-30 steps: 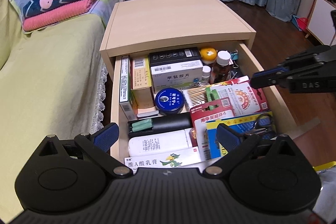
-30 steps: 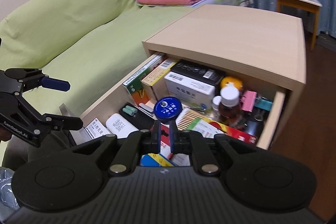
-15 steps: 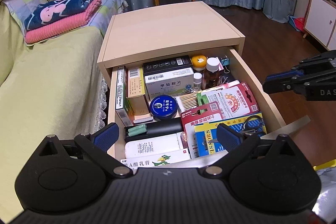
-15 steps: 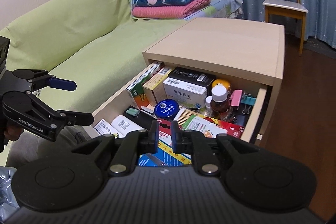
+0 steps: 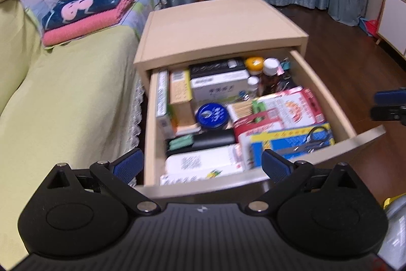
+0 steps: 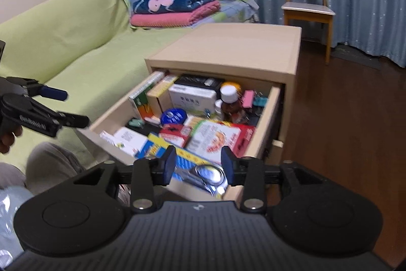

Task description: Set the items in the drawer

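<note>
The light wooden drawer (image 5: 327,98) of a bedside cabinet (image 5: 218,24) stands pulled out, packed with boxes, a blue round tin (image 5: 212,113), a brown bottle (image 5: 270,67) and scissors (image 5: 312,141). My left gripper (image 5: 201,166) hangs open and empty just before the drawer's front edge. At the right edge of this view is the right gripper (image 5: 380,106). In the right wrist view my right gripper (image 6: 198,165) is open and empty over the drawer's (image 6: 266,123) front right corner, above the scissors (image 6: 205,175). The left gripper (image 6: 76,107) shows at far left.
A green sofa (image 5: 63,98) flanks the cabinet on the left, with folded blankets (image 5: 88,12) on it. A wooden chair (image 6: 305,6) stands before blue curtains behind. A white cupboard (image 5: 393,24) is at far right. A person's knee (image 6: 50,159) is near the drawer front.
Both grippers have drawn back from the drawer, which now looks smaller and farther. The right gripper's fingers, shut before, have spread apart. The left gripper stays open.
</note>
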### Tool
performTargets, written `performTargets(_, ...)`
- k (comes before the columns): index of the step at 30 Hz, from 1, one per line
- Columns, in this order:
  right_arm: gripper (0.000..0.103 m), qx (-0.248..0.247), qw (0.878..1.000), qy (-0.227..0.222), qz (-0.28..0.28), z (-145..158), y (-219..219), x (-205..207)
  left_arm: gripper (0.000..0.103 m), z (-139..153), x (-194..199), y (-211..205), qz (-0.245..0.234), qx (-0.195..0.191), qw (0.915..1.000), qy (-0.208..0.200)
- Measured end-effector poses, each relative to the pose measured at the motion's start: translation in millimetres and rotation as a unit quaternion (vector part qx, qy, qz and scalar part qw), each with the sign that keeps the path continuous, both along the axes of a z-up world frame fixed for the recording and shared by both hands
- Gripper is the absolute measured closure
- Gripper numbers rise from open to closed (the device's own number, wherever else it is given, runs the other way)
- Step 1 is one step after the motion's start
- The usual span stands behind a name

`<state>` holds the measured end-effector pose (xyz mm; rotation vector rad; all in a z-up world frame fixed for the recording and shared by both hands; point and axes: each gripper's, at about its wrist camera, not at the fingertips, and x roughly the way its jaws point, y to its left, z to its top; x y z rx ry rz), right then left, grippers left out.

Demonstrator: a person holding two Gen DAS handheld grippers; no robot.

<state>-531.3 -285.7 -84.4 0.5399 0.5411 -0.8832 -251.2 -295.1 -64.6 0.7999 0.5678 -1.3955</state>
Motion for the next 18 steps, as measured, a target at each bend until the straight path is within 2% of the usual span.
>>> performTargets(7, 0.056, 0.017, 0.998, 0.060, 0.004, -23, 10, -12, 0.003, -15, 22, 14, 0.021, 0.016, 0.9995, -0.020)
performTargets(13, 0.055, 0.035, 0.997, 0.070, 0.015, -46, 4, -11, 0.003, -33, 34, 15, 0.032, 0.036, 0.9986, -0.021)
performTargets(18, 0.049, 0.041, 0.996, 0.070, 0.022, -57, -2, -10, 0.003, -46, 42, 15, 0.028, 0.040, 0.9988, -0.002)
